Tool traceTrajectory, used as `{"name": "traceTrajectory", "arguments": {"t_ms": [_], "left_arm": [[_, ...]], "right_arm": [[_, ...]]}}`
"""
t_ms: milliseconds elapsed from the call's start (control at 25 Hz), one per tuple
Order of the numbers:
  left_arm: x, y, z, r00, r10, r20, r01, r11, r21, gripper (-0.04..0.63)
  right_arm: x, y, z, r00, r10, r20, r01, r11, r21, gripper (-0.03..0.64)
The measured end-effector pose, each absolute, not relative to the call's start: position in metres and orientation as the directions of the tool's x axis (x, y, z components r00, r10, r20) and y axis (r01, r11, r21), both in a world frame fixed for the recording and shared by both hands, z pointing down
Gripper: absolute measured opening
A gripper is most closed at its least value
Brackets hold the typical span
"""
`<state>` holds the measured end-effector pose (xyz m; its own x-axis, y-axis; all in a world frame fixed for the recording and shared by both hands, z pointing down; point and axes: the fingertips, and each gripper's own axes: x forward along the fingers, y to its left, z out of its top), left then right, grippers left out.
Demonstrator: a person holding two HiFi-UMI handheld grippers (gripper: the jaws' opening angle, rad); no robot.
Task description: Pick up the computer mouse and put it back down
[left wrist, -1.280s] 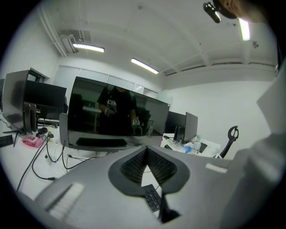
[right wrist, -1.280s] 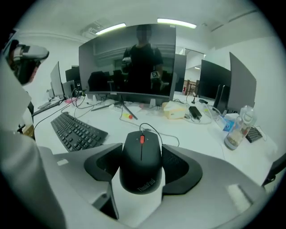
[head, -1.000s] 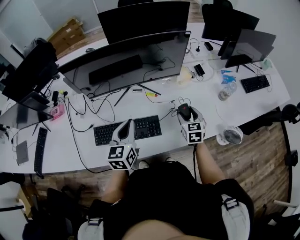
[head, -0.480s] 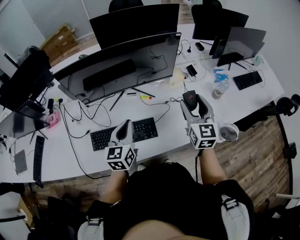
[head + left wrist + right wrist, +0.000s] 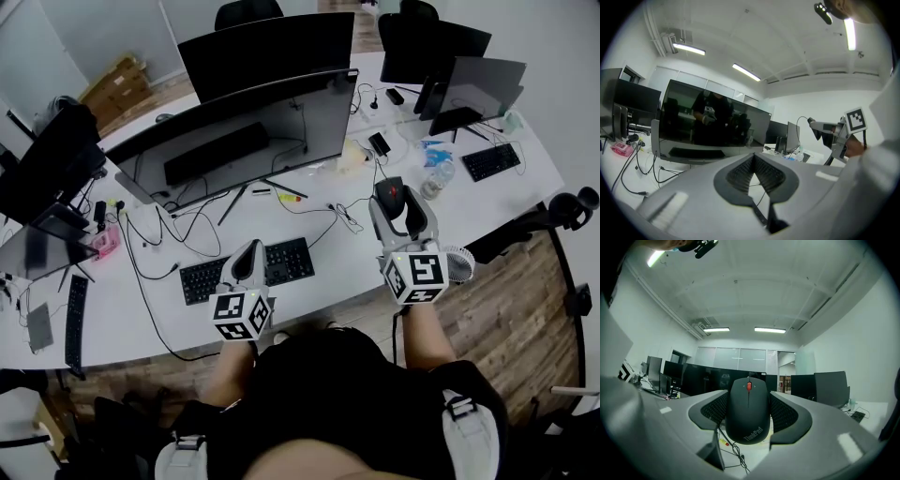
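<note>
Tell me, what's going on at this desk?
A person is working with a handheld two-jaw gripper in each hand. The right gripper is clamped on a black computer mouse and holds it up in the air above the white desk, with its cable hanging down below. The left gripper is shut and empty, and it hovers near the black keyboard. The mouse has not yet been put back down.

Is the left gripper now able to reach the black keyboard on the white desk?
Probably yes: the left gripper hovers over the middle of the flat black keyboard, with nothing seen between them. Its jaws are together, so they would need opening first.
</note>
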<state>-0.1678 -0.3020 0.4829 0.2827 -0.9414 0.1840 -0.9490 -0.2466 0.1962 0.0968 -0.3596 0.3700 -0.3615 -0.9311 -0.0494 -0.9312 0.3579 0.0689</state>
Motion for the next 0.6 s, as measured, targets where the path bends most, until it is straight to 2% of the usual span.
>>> {"name": "traceTrajectory", "arguments": {"t_ms": [280,600], "left_arm": [[-0.171,-0.299,0.484,0.278,-0.943,0.184,-0.949,-0.241,0.202,0.052],[-0.176,-0.296,0.484,0.268,-0.944,0.19,-0.953,-0.232,0.195,0.052]], "right_arm": [[0.096,-0.372,0.408,-0.354,-0.935,0.035,-0.933,0.355,0.053,0.268],[0.091,-0.389,0.516,-0.331,-0.908,0.257,-0.936,0.351,0.033,0.268]]}}
